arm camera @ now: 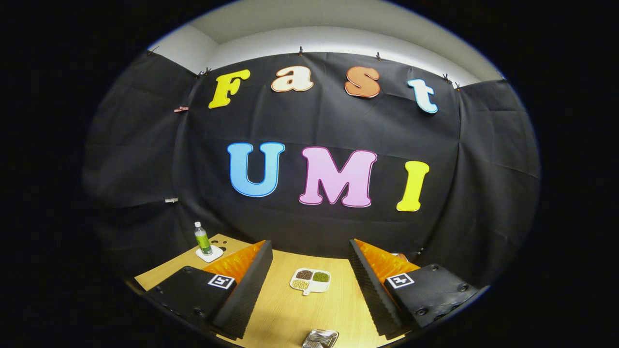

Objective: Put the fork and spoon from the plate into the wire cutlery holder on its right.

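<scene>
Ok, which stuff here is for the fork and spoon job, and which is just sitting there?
For the job:
- gripper, fingers open
- shiny metal dish between the fingers, probably the plate; too little of it shows to be sure

Just lying about:
- green bottle on its white coaster
- divided bean dish beyond the fingers

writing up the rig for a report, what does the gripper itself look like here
The gripper has two wedge-shaped fingers with black ribbed foam pads on the inner faces and orange backing behind. Each sits on a black block with screws, topped by a white square tag bearing a black marker.
</scene>
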Demonstrator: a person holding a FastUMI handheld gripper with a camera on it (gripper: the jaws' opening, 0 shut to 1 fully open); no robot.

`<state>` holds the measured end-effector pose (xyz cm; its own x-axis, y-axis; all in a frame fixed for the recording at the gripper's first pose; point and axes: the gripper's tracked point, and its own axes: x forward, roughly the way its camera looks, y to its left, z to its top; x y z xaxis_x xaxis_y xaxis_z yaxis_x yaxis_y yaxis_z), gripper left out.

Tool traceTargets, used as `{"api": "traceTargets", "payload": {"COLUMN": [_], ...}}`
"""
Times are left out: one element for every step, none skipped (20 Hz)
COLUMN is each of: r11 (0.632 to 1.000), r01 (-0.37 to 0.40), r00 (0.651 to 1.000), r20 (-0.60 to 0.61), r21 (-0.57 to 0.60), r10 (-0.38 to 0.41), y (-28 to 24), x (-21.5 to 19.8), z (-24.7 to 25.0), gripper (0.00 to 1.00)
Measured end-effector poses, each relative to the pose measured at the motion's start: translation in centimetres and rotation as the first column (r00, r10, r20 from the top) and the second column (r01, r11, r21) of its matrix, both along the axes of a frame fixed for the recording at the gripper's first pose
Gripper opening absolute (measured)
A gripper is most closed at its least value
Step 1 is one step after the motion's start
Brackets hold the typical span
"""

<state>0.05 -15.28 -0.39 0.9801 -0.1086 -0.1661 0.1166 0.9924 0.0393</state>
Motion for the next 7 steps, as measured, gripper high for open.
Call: {"api": "traceTargets", "payload": {"r11": [1.000, 1.000, 1.000, 1.000, 1.000, 1.000, 1.000], "r01": [-0.002, -0.002, -0.004, -0.006, -0.005, -0.002, -0.002], "r00": [1.000, 1.000, 1.000, 1.000, 1.000, 1.000, 1.000], "r20": [0.000, 0.000, 0.005, 0.011, 0.017, 0.020, 0.022], "r21": [0.000, 0.003, 0.008, 0.011, 0.006, -0.001, -0.005], "r10": [0.002, 0.002, 0.004, 0.006, 0.004, 0.002, 0.002], "y": [0.01, 0.02, 0.07, 0.07, 0.01, -0.07, 0.02], "x": [0.03, 0.05, 0.04, 0.10, 0.26, 0.44, 0.64], "z": [0.07, 0.13, 0.26, 0.46, 0.74, 0.89, 0.89], "gripper": [0.98, 0.98, 0.98, 0.98, 0.98, 0.98, 0.98]}}
